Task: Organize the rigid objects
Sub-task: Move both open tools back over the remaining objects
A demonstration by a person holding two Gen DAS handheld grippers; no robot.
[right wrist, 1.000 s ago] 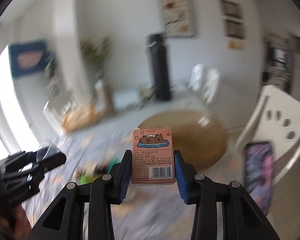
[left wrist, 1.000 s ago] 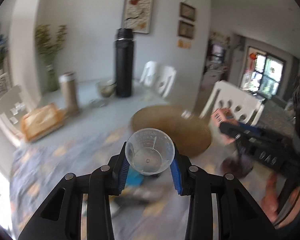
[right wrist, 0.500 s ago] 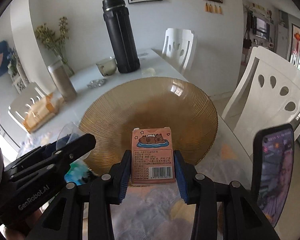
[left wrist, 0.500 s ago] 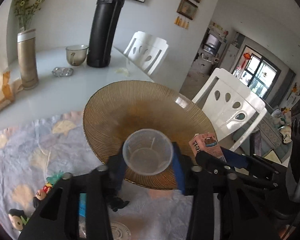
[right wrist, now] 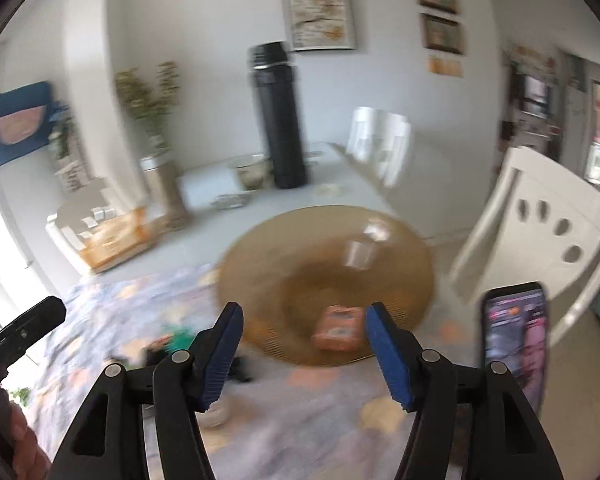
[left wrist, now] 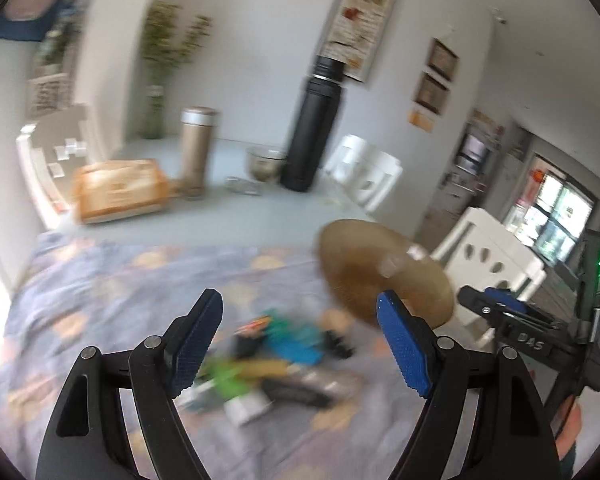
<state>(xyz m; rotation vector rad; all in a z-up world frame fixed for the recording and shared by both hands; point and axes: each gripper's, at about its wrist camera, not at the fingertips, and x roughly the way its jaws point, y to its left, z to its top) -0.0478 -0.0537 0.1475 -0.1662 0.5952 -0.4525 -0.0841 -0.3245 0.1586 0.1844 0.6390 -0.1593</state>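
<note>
Trouble could come from the pile of small toys and bits (left wrist: 276, 360) lying close together on the flowery cloth of the table (left wrist: 112, 304): a tool that reaches in may grab two things or knock one away. Both views are blurry, so it is hard to tell the small things apart. The left tool (left wrist: 300, 344) is wide open and holds nothing, and it hangs above that pile. The right tool (right wrist: 302, 354) is wide open and empty too. The little pink cardboard box (right wrist: 338, 328) lies inside the big brown ribbed glass bowl (right wrist: 260, 276), and a small clear plastic cup (right wrist: 360, 254) sits near the far side of it. A tall black flask (right wrist: 278, 116), a gold bottle (left wrist: 196, 152) and a white chair (right wrist: 540, 232) stand near, well away from the pile.
</note>
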